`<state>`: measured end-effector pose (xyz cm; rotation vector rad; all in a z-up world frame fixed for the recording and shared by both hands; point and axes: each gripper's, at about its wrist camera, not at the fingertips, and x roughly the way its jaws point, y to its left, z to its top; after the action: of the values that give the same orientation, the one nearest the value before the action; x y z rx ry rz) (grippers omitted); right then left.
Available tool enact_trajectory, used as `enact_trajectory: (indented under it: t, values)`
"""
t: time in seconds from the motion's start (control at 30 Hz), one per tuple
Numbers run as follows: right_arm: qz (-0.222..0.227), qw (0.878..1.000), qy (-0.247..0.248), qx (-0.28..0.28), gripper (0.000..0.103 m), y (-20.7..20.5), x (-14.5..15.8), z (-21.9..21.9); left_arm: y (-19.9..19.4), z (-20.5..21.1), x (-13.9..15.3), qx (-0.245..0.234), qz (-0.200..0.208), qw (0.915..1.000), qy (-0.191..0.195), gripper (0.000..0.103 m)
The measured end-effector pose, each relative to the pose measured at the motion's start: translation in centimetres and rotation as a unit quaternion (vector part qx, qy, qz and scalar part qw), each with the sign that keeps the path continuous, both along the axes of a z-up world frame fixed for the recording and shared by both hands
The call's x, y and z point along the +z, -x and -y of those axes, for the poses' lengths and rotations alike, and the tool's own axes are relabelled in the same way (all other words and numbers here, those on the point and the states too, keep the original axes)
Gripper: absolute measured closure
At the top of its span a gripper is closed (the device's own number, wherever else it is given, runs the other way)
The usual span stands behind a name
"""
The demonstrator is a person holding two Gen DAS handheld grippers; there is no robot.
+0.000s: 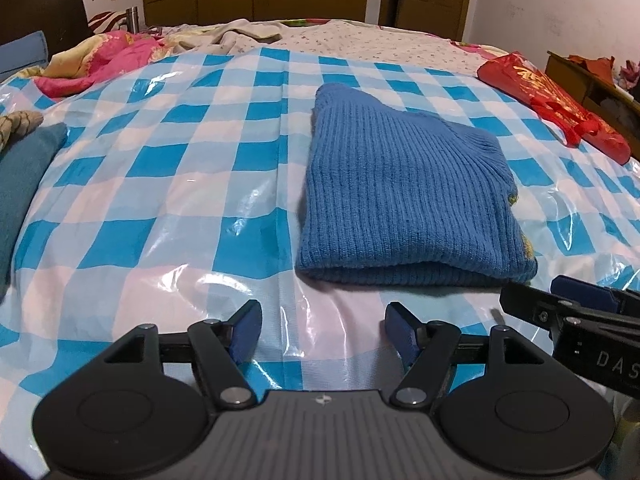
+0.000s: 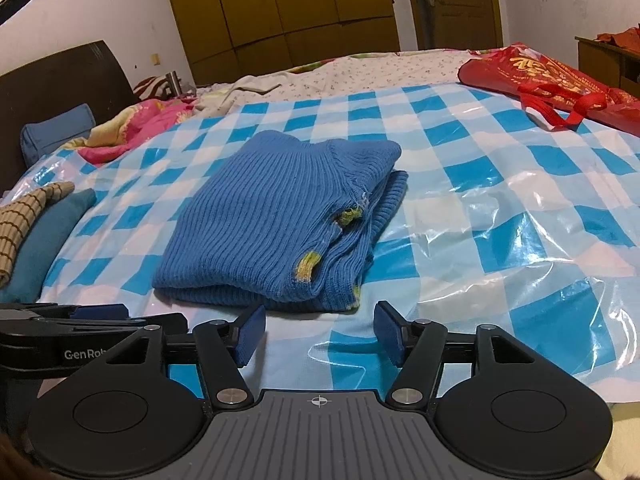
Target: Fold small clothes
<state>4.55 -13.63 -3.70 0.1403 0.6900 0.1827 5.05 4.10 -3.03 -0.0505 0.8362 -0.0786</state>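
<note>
Checked plastic sheet [image 1: 180, 184] on the bed, folded blue sweater [image 1: 400, 200] looks done, I think. Both grippers [image 1: 322, 334] [image 2: 320, 334] gape empty; pat edges flat before moving on.

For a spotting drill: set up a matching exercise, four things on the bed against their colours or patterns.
Things:
1. sweater
2. carrier bag
3. plastic sheet
4. quilt

Looks:
A. pink and yellow, crumpled
B. blue and white checks
C. blue ribbed knit, folded
D. red with gold print

Pairs: 1-C, 2-D, 3-B, 4-A
</note>
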Motion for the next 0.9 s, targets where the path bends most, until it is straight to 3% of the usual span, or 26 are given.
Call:
enact_trajectory:
  t: [0.23, 0.27, 0.3, 0.37, 0.9]
  values:
    - [0.0, 1.0, 0.005, 0.001, 0.04, 0.15, -0.07, -0.29, -0.04, -0.19, 0.04, 0.01, -0.004, 0.9999, 0.001, 0.023]
    - [0.0, 1.0, 0.006, 0.001, 0.039, 0.15, -0.05, -0.32, -0.05, -0.21, 0.04, 0.011, -0.004, 0.9999, 0.002, 0.02]
    - [0.0, 1.0, 0.007, 0.001, 0.039, 0.11, -0.04, -0.33, -0.04, -0.24, 0.04, 0.013, -0.004, 0.9999, 0.002, 0.009]
    - [0.0, 1.0, 0.009, 0.001, 0.038, 0.13, -0.06, -0.39, 0.11, -0.28, 0.19, 0.017, 0.0, 0.9999, 0.0, 0.004]
    - [0.001, 1.0, 0.013, -0.009, 0.033, 0.28, 0.08, -0.31, 0.38, -0.31, 0.27, 0.02, 0.002, 0.9998, -0.002, 0.001]
